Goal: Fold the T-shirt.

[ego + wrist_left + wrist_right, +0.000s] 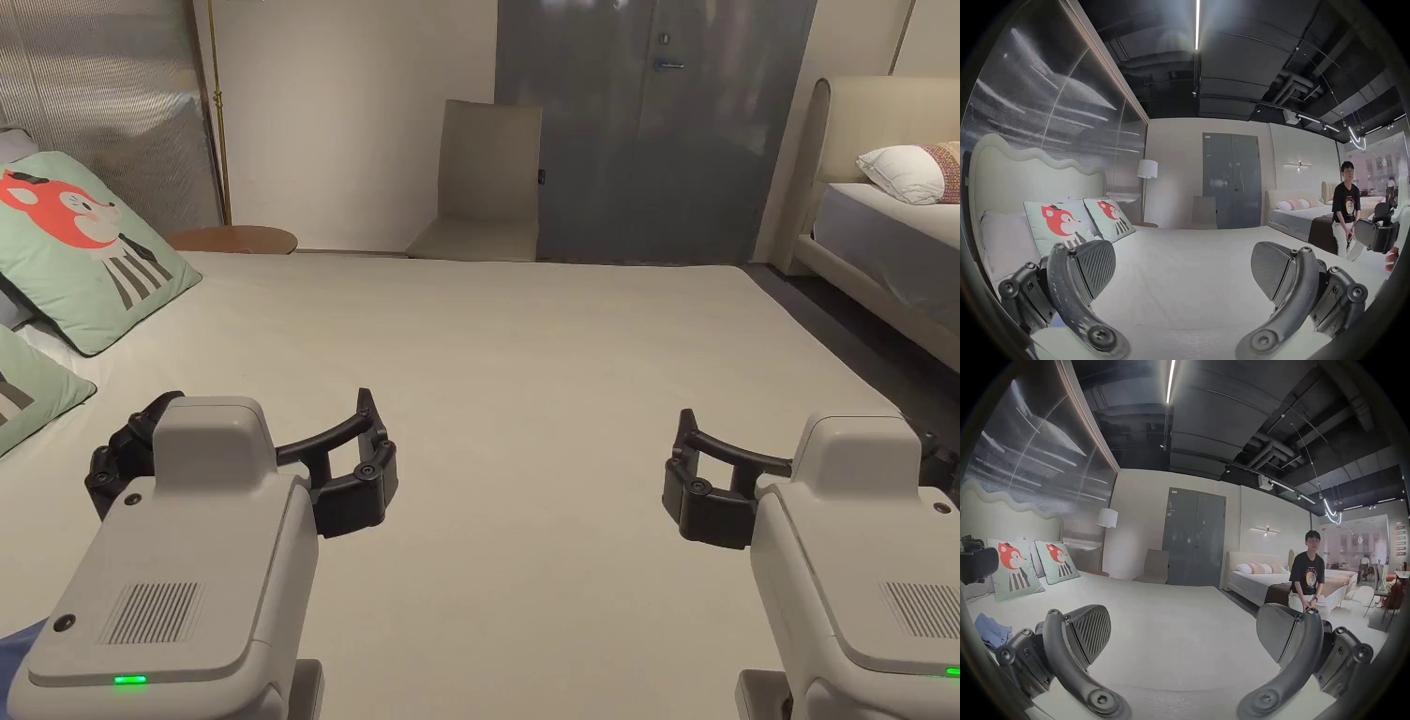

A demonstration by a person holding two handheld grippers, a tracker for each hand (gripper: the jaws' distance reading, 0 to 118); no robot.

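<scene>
1. You are at the very start: both grippers hang over the bare bed (pixel 525 375) and neither one holds anything, so I judge that no fold has begun.
2. Your left gripper (pixel 1182 270) has its jaws spread wide with nothing between them, low over the sheet, in front of the fox cushions (pixel 1062 225).
3. Your right gripper (pixel 1182 632) is likewise spread wide and empty, hovering over the sheet well apart from the left one.
4. The T-shirt (pixel 992 630), a blue crumpled heap, lies on the bed at your left, near the closest fox cushion, beside the left gripper. In the head view a blue sliver at the lower left edge is probably the same cloth.
5. Bunched as it is, you cannot tell which way its collar or hem points, and it shows no clear long axis; no sleeve can be made out.
6. The next move, as I judge it, calls for swinging to the left, pinching the heap at two separated spots, then carrying it to the open middle of the bed and spreading it flat.
7. Only once it is flat can you read its length and pick the first fold line.
8. A person (pixel 1307 574) sits on the other bed (pixel 1252 580), clear of your workspace.
</scene>
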